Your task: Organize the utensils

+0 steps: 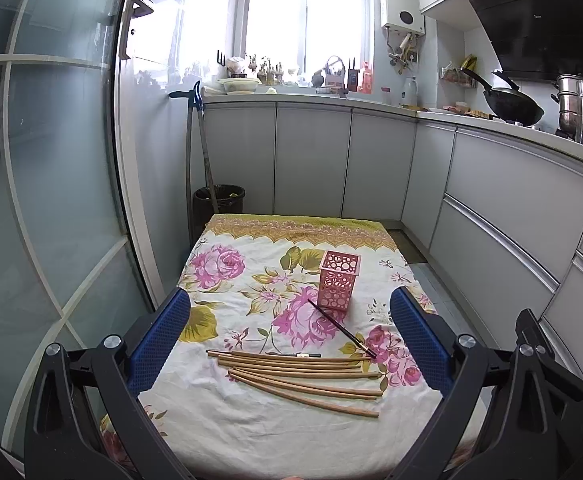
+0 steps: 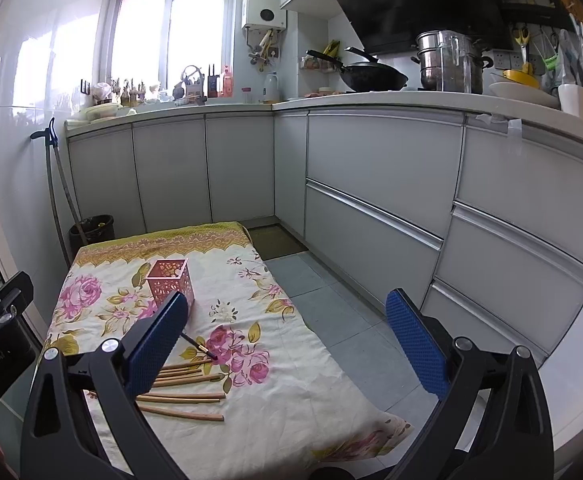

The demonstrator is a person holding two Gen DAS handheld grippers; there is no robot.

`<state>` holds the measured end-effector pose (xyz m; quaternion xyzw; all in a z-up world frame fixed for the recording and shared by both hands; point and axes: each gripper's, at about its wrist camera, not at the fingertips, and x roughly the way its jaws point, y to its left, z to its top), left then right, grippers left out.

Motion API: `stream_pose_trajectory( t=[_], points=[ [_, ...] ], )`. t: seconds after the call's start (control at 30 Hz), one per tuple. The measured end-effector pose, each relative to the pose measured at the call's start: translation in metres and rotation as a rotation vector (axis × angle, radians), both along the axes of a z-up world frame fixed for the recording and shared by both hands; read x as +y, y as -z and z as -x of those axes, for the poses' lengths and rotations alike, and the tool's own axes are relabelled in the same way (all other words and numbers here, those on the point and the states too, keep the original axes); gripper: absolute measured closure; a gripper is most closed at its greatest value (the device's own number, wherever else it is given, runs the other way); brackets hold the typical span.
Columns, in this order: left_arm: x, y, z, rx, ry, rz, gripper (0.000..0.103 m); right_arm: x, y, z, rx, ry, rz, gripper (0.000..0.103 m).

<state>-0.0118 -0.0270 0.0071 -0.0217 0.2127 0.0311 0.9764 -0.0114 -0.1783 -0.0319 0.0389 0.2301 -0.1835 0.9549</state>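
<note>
A pink perforated holder (image 1: 338,279) stands upright on the floral-clothed table (image 1: 227,432). Several wooden chopsticks (image 1: 303,376) lie in a loose row in front of it. One black chopstick (image 1: 341,328) lies slanted by the holder's base, another black one (image 1: 303,355) lies flat behind the wooden ones. My left gripper (image 1: 290,338) is open and empty above the near part of the table. My right gripper (image 2: 287,340) is open and empty over the table's right edge; the holder (image 2: 169,284) and chopsticks (image 2: 183,394) show to its left, partly behind its left finger (image 2: 157,344).
Grey kitchen cabinets (image 2: 371,184) run along the back and right, with a tiled floor strip (image 2: 331,312) beside the table. A black bin (image 1: 218,200) stands behind the table's far left corner. A glass door (image 1: 51,184) is on the left.
</note>
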Motion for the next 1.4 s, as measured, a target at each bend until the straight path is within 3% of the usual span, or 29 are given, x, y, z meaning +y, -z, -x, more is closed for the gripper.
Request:
stream_pose_trajectory(
  t=[0.93,1.4],
  points=[
    [-0.004,0.014,-0.022,0.071,0.011,-0.009,0.007,-0.006,0.019,-0.015,0.055,0.008,-0.028,0.007],
    [-0.021,0.051,-0.063,0.170,0.042,-0.055,0.007,-0.031,0.054,-0.044,0.147,0.053,-0.084,0.007]
  ],
)
